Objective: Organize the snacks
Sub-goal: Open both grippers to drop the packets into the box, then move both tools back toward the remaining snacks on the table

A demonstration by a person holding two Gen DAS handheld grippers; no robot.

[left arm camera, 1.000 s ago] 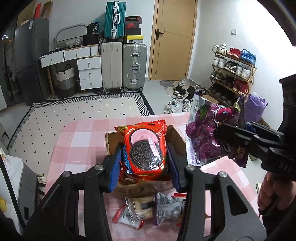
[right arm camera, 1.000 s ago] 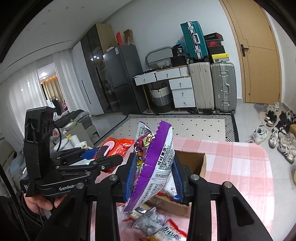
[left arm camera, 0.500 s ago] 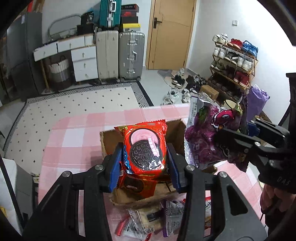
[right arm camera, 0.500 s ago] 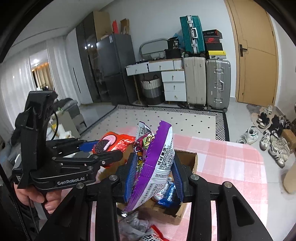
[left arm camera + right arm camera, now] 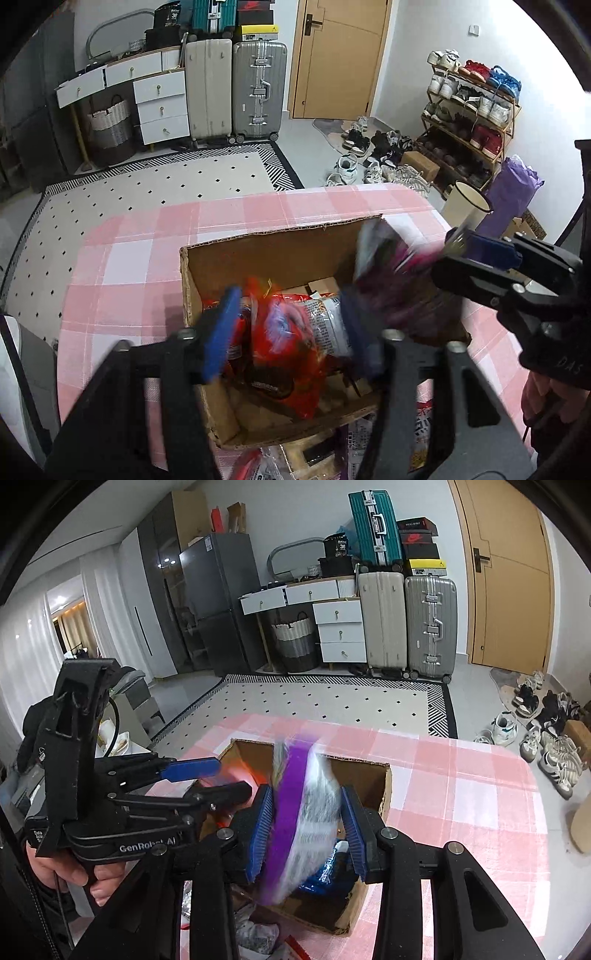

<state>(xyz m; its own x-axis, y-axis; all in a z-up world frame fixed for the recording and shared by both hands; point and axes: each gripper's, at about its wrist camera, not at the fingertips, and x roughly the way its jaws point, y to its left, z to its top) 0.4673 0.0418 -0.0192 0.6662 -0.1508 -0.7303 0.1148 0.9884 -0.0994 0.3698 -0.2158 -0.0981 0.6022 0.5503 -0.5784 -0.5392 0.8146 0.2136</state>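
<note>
An open cardboard box (image 5: pixel 280 251) stands on the pink checked tablecloth (image 5: pixel 129 273); it also shows in the right wrist view (image 5: pixel 373 782). My left gripper (image 5: pixel 288 328) is over the box with its jaws spread wide; the red cookie bag (image 5: pixel 284 354) is blurred and dropping into the box between them. My right gripper (image 5: pixel 306 830) is over the box too, its jaws parted around a blurred purple snack bag (image 5: pixel 291 812) that is slipping down; that bag shows at the box's right side in the left wrist view (image 5: pixel 391 273).
Several small snack packets lie on the cloth in front of the box (image 5: pixel 295 461). A blue packet (image 5: pixel 328 871) lies inside the box. The table's far edge and right edge drop to the floor, with shoes (image 5: pixel 554 746) and suitcases (image 5: pixel 406 624) beyond.
Both grippers have moved down over the box and opened. The red cookie bag and the purple bag, held firmly before, are now blurred and falling into the box.
</note>
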